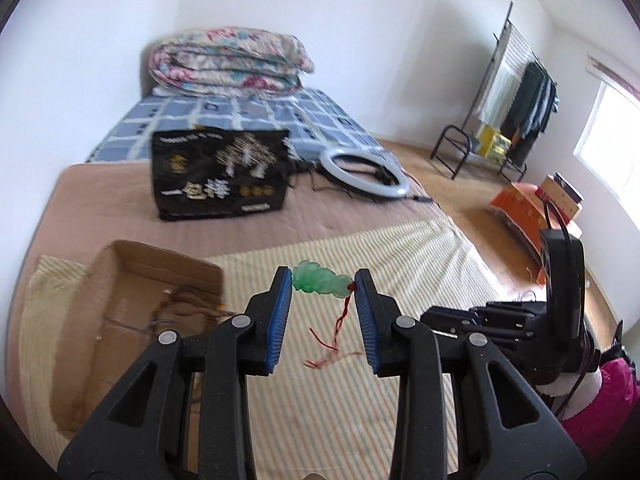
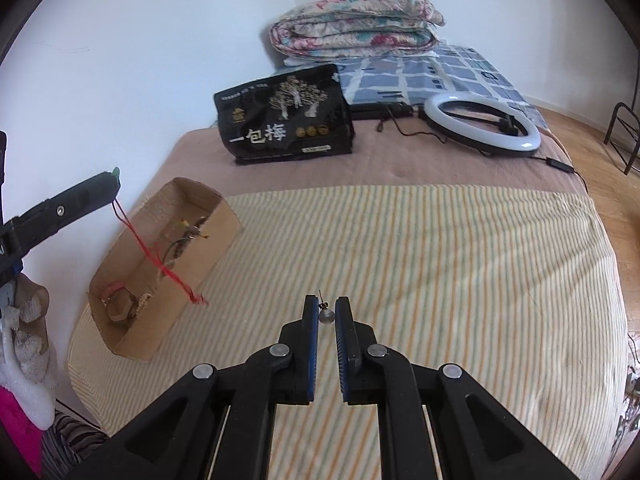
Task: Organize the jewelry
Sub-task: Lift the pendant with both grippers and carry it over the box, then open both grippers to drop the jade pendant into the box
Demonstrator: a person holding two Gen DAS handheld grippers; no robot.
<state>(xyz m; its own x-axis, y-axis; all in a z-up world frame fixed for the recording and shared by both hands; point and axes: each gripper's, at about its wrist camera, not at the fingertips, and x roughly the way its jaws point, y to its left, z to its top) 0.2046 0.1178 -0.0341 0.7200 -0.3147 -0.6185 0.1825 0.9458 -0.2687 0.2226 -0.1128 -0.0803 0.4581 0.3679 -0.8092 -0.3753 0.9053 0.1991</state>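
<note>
Carved green jade pendant (image 1: 320, 283) with red cord (image 1: 339, 326) pinched by left gripper (image 1: 322, 285) at frame centre, small silver bead earring (image 2: 325, 313) clamped by right gripper (image 2: 326, 307), open brown cardboard box (image 2: 160, 264) seen at lower left.

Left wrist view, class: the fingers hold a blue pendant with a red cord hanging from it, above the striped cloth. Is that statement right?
Not quite. The pendant is green, not blue; only the fingers' pads are blue. The left wrist view shows this plainly. The rest stands: the left gripper holds it, the red cord hangs from it, and the striped cloth lies below.
</note>
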